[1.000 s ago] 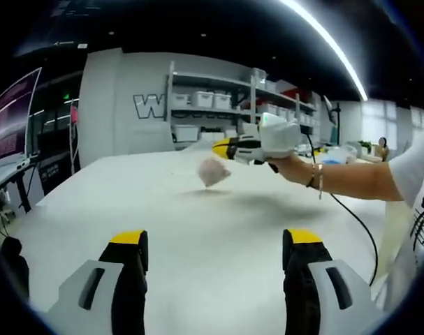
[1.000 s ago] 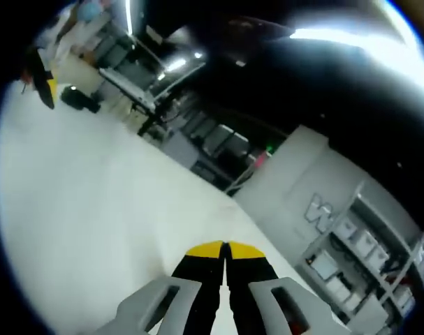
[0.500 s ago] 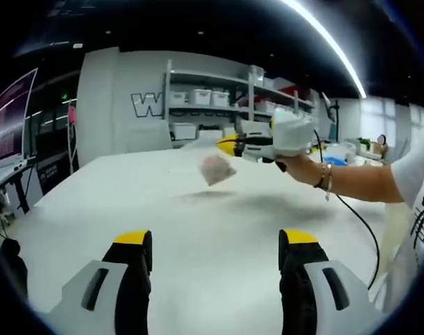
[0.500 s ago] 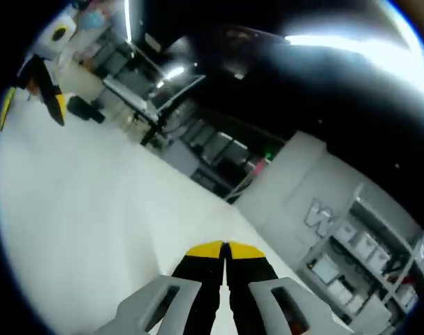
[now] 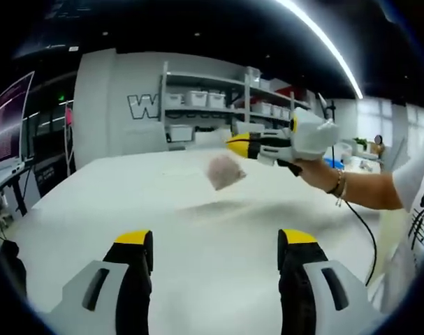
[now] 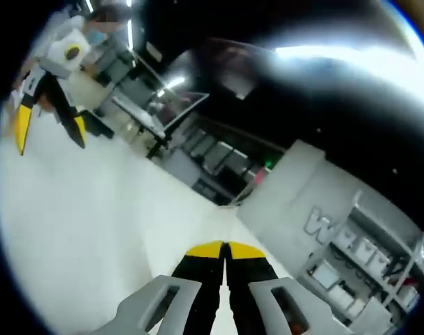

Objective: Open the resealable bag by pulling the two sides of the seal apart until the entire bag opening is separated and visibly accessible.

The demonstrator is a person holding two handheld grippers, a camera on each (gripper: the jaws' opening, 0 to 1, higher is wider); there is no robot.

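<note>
Jaws of the left gripper stand spread wide, nothing between them, low over the white table. Further out in the left gripper view, the right gripper comes in from the right, held by a hand with a bracelet, jaws pressed together on the top edge of the resealable bag, which hangs above the table with pale contents inside. In the right gripper view the yellow tips meet; the bag there is hard to make out. Shelves with bins line the back wall.
</note>
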